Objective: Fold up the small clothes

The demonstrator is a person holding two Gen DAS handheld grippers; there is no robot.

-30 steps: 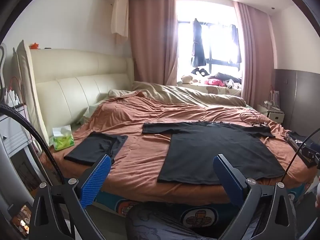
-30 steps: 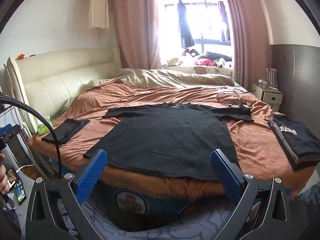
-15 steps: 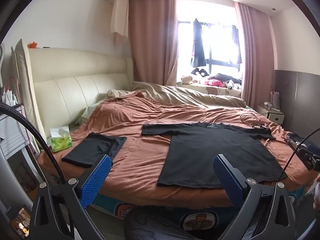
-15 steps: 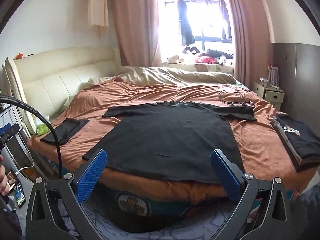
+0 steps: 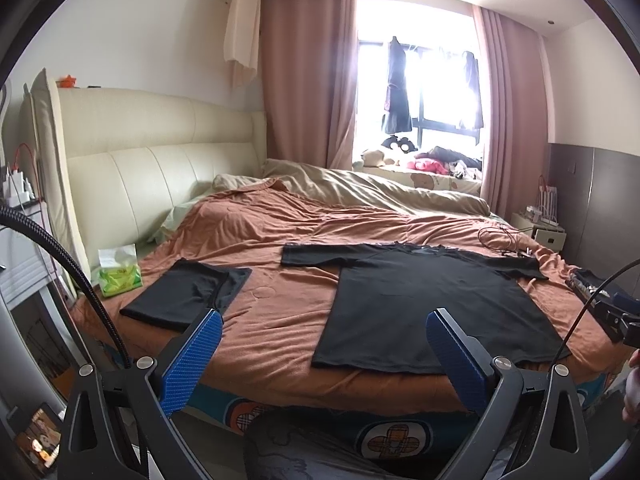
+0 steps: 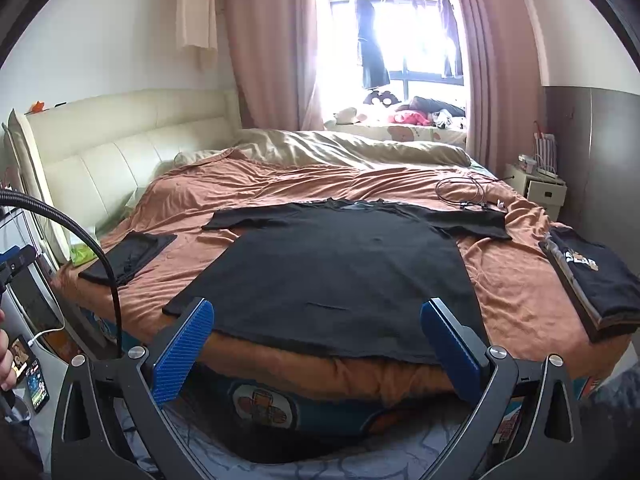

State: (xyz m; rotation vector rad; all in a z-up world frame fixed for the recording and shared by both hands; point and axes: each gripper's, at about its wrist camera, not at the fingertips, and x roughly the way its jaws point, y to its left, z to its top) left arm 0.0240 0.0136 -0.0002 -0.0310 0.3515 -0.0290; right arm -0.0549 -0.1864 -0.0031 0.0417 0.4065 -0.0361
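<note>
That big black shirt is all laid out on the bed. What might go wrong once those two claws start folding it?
The black T-shirt has its hem at the bed's near edge, so a tug could drag it off. Its right sleeve lies near a loose cable, which might snag. Both grippers are open and away from the cloth; their fingers may pinch the orange blanket too.

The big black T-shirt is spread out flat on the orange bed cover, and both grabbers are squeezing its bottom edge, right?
Not quite. The black T-shirt does lie spread flat on the orange bed cover, but neither hand-held gripper is squeezing it. The right wrist view shows the right hand-held gripper open and short of the hem; the left wrist view shows the left hand-held gripper open too.
</note>
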